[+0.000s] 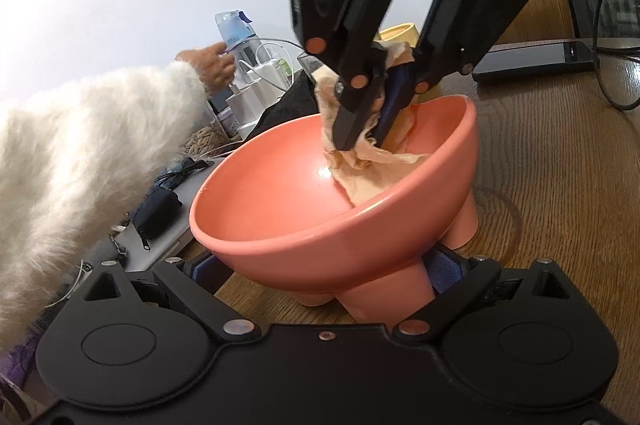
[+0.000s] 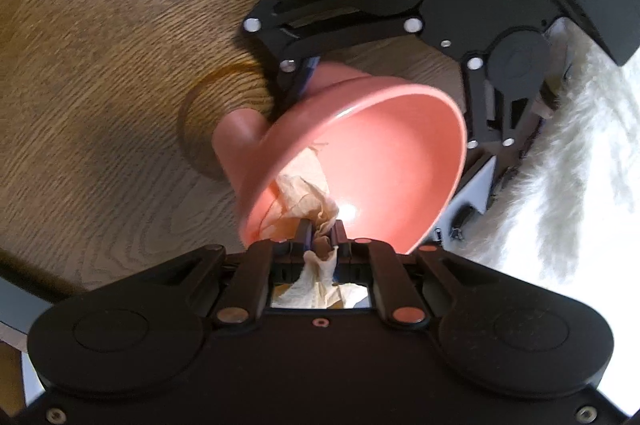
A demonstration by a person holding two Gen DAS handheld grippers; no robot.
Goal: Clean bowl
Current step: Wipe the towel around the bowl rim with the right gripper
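A salmon-pink footed bowl [image 1: 280, 193] is tilted and raised off the wooden table, and my left gripper [image 1: 324, 265] is shut on one of its stubby legs [image 1: 384, 289], with a blue foam pad on each side. My right gripper [image 1: 366, 141] reaches down into the bowl from above, shut on a crumpled beige paper towel [image 1: 380, 173]. The towel's lower end lies against the inner wall near the bottom. In the right wrist view the right gripper [image 2: 323, 229] pinches the towel [image 2: 304, 197] just inside the bowl [image 2: 392, 153]; more towel bunches behind the fingers.
A person's white fluffy sleeve [image 1: 80, 153] and hand [image 1: 212, 63] lie left of the bowl. Beyond are a water bottle [image 1: 234, 29], a white charger [image 1: 256, 93], a dark pouch [image 1: 156, 209] and a yellow cup [image 1: 398, 33]. A monitor base [image 1: 536, 57] stands on the table [image 1: 560, 165] at the back right.
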